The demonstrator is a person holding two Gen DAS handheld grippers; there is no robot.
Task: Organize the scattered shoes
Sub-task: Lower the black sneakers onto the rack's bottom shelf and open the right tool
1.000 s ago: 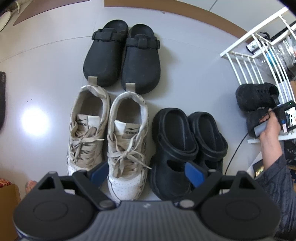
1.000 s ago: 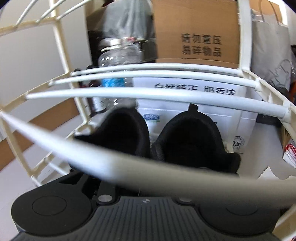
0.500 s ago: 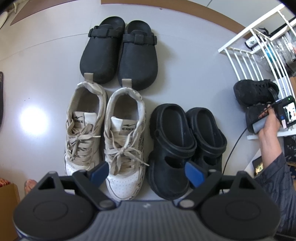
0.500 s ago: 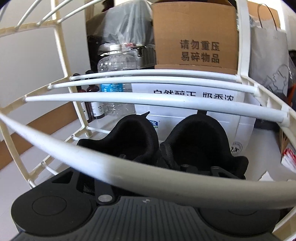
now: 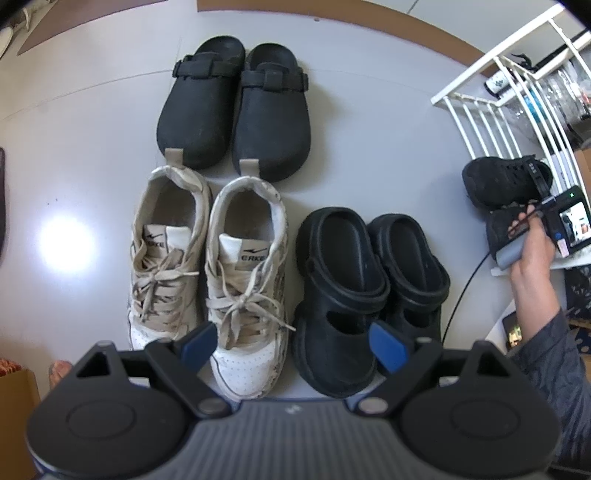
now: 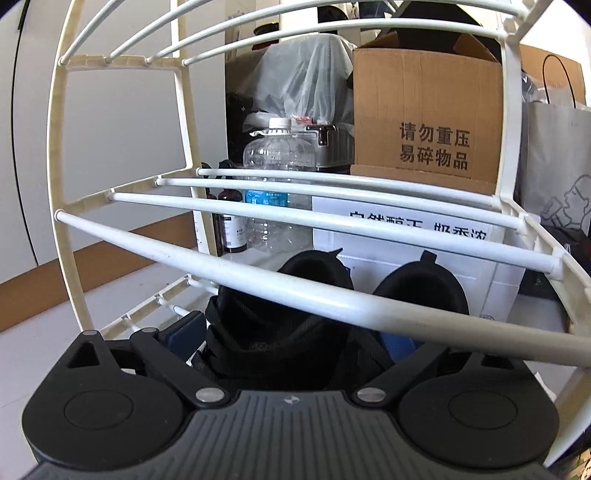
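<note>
In the left wrist view three pairs stand in rows on the grey floor: black clogs (image 5: 236, 110), beige laced sneakers (image 5: 210, 273) and black sandals (image 5: 365, 288). My left gripper (image 5: 295, 341) hangs open above the sneaker and sandal toes, holding nothing. At the right a hand (image 5: 532, 254) holds the other gripper at the white rack (image 5: 480, 99), where a pair of black sneakers (image 5: 506, 181) sits. In the right wrist view those black sneakers (image 6: 295, 325) rest on the rack's bottom shelf. My right gripper (image 6: 291, 341) is opening; its blue pads flank the left sneaker without pressing it.
White rack bars (image 6: 295, 218) cross just above the black sneakers. Behind the rack stand a cardboard box (image 6: 424, 118), a clear water bottle (image 6: 277, 177), brown bottles (image 6: 231, 229) and a white box (image 6: 406, 236). A brown baseboard (image 5: 369, 18) edges the floor.
The right gripper's jaws have spread wide off the left black sneaker, and it has drawn back from the rack a little, so more of the shelves shows. The left gripper has stayed still.
</note>
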